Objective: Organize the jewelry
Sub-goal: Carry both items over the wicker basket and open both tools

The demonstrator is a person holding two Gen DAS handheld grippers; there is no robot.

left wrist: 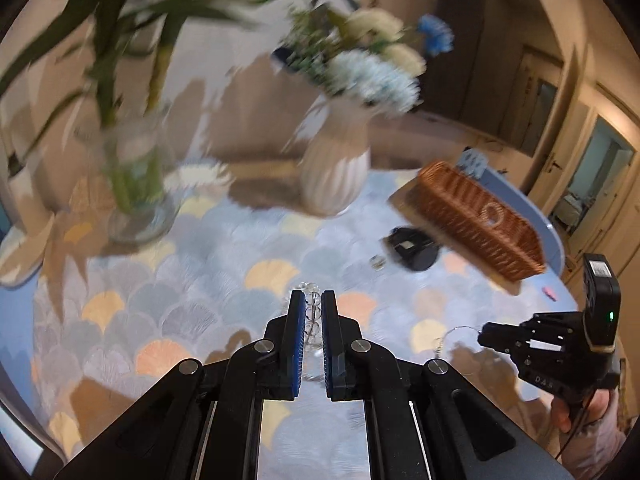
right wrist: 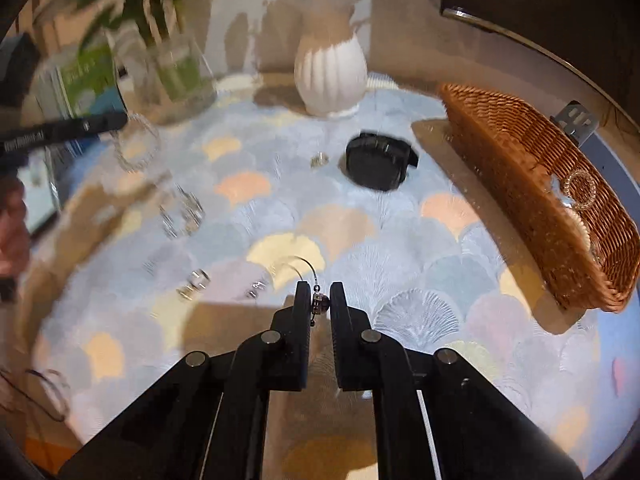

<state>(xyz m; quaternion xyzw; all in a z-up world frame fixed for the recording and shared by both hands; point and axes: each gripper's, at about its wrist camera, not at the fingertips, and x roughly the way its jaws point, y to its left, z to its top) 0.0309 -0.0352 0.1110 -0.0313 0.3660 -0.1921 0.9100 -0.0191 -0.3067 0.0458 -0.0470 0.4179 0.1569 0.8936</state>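
Observation:
My left gripper is shut on a clear bead bracelet, held above the table. It also shows at the left of the right wrist view, with the bracelet hanging from its tip. My right gripper is shut on a thin wire bracelet with dark beads; it also shows in the left wrist view with the wire loop. A brown wicker basket stands at the right with a beaded ring inside. A black watch and small rings lie on the cloth.
A white ribbed vase with flowers and a glass vase with green stems stand at the back. A small silver piece lies by the watch. A pink item lies near the table's right edge. The scallop-patterned cloth covers the table.

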